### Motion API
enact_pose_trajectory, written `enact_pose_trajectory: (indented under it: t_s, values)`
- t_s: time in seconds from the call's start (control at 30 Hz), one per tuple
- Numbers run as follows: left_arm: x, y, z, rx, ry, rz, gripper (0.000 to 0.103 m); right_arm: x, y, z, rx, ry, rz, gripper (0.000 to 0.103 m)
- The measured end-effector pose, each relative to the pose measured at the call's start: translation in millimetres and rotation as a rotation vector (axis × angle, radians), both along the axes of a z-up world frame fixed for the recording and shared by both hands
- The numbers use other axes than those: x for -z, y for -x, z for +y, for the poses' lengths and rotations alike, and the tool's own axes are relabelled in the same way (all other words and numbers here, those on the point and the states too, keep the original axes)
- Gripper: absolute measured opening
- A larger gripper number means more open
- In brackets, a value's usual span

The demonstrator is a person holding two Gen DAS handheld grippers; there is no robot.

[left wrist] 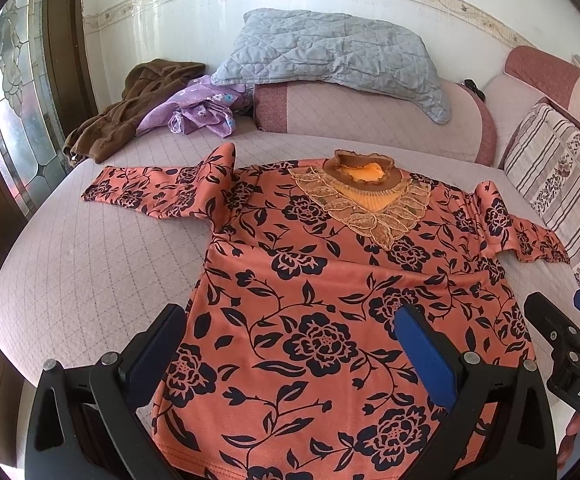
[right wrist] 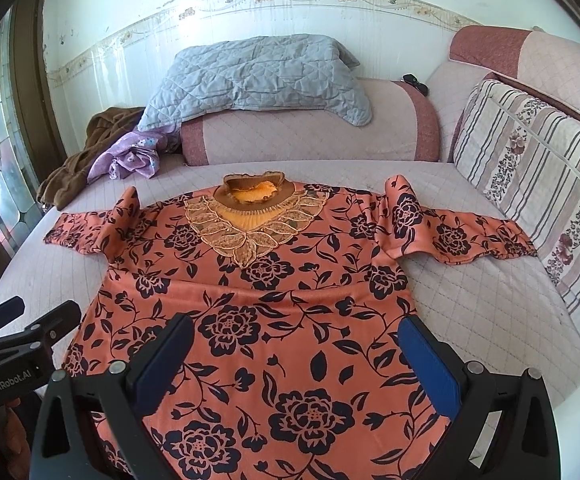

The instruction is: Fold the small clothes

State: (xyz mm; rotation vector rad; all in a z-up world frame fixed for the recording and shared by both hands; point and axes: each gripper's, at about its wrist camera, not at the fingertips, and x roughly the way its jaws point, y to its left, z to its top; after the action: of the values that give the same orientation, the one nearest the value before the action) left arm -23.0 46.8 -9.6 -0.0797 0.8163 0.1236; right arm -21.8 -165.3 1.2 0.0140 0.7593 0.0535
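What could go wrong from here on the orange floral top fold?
1. Both sleeves are already bunched at the shoulders: left sleeve, right sleeve. Folding now likely traps creases.
2. The lace collar is raised and frilly; a finger could snag it.
3. Left hand-held gripper and right hand-held gripper sit open, close together over the hem of the orange floral top; they may collide.

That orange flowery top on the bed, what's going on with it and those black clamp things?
A person is holding a two-finger gripper in each hand, about to fold the orange floral top. It lies spread flat, front up, on the quilted bed, both sleeves out to the sides. The left gripper and right gripper are both open near the hem end, gripping nothing. No fold is made yet. A brown garment and purple cloth lie heaped behind.
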Motion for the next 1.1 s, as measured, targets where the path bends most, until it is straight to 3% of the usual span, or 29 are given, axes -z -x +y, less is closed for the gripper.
enact_pose_trajectory:
  t_s: [0.17,0.27,0.5,0.6,0.73,0.83,0.9,1.1]
  values:
    - [2.1,-1.5,-1.4,0.000,-0.003,0.006,0.103,1.3,-2.1,1.0,0.004,-0.018,0.040,0.103]
    - [3.7,-2.5,-2.7,0.001,-0.006,0.009,0.103,6.6,-5.0,4.1,0.004,0.034,0.075,0.103]
    - [7.7,-5.2,-5.0,0.008,-0.010,0.019,0.103,9.6,-4.5,0.1,-0.002,0.006,0.022,0.103]
    - [19.6,-8.2,1.2,0.005,0.015,0.044,0.103,16.1,-8.3,-6.5,-0.014,-0.033,0.056,0.103]
    - [56.5,-15.9,17.1,-0.034,0.034,0.144,0.103,38.5,-14.2,-32.5,-0.055,-0.190,0.144,0.103]
    - [79.6,-19.3,23.7,-0.057,0.009,0.202,0.103,54.1,-14.7,-70.2,-0.018,-0.296,0.175,0.103]
    - [89.7,-20.6,26.1,-0.072,0.002,0.222,0.103,62.8,-18.2,-108.3,0.057,-0.376,0.190,0.103]
    - [111.1,-30.1,22.4,-0.067,-0.043,0.259,0.103,100.5,-50.9,-257.6,0.339,-0.780,0.171,0.099]
